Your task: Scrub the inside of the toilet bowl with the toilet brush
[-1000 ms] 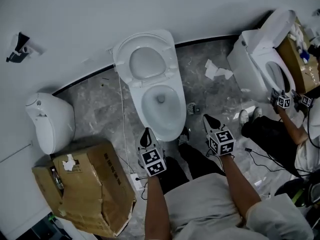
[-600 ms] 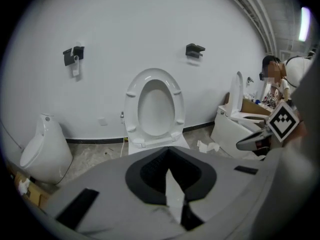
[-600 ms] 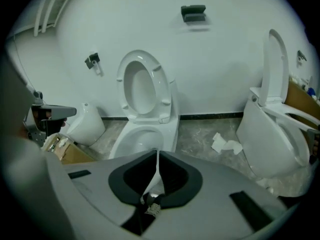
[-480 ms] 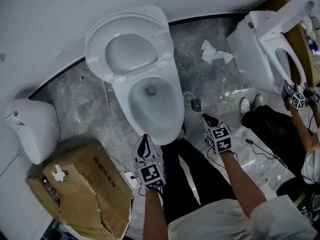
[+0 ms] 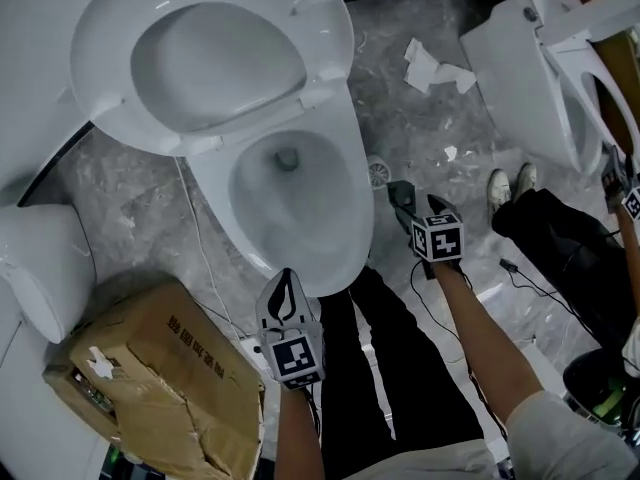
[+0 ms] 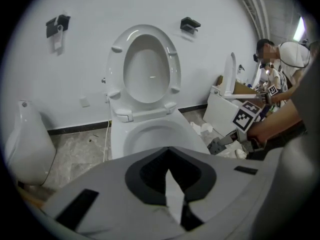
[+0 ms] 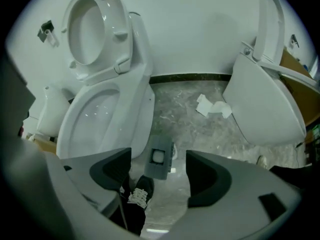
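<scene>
The white toilet bowl [image 5: 300, 208] stands with its seat and lid [image 5: 200, 58] raised; it also shows in the left gripper view [image 6: 150, 136] and the right gripper view [image 7: 95, 119]. Right of the bowl, on the floor, is a dark grey square brush holder [image 7: 160, 163] with a white handle end showing in its top. My right gripper [image 5: 405, 206] hangs pointing down over it. Its jaws have just been opening and stand wide, with the holder seen between them, untouched [image 7: 157, 173]. My left gripper [image 5: 283, 283] is shut and empty at the bowl's front rim [image 6: 172, 184].
A second toilet [image 5: 530, 58] stands at the right, with another person's black trousers [image 5: 560, 258] and white shoe [image 5: 497, 186] beside it. Crumpled paper [image 5: 430, 68] and a floor drain [image 5: 377, 171] lie between the toilets. A cardboard box [image 5: 160, 378] and a white fixture [image 5: 35, 268] sit at the left.
Both grippers have come down toward the floor and the toilet now looms larger. The right gripper moved over the dark holder and its jaws opened. The left gripper stays shut.
</scene>
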`<act>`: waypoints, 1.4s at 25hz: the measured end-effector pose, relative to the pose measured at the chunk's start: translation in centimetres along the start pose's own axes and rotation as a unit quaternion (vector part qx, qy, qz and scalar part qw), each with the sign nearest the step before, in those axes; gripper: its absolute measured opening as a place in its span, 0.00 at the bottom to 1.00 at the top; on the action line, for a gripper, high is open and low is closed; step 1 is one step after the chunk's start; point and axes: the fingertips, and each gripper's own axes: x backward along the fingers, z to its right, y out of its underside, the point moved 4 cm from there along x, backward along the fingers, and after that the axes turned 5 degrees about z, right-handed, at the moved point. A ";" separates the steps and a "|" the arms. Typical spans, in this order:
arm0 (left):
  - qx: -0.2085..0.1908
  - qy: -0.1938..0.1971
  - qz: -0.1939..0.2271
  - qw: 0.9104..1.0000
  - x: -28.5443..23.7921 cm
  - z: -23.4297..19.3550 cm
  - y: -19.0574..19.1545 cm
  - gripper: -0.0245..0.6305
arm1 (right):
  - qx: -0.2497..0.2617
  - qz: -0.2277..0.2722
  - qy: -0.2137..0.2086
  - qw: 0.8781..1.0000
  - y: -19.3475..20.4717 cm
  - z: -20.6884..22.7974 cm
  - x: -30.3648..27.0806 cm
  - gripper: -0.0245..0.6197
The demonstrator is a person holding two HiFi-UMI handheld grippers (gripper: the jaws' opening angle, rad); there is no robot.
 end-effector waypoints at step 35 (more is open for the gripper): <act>-0.030 0.036 0.023 0.999 -1.4 -2.1 -3.9 0.08 | 0.076 0.019 0.038 0.996 0.3 -0.2 5.0 0.31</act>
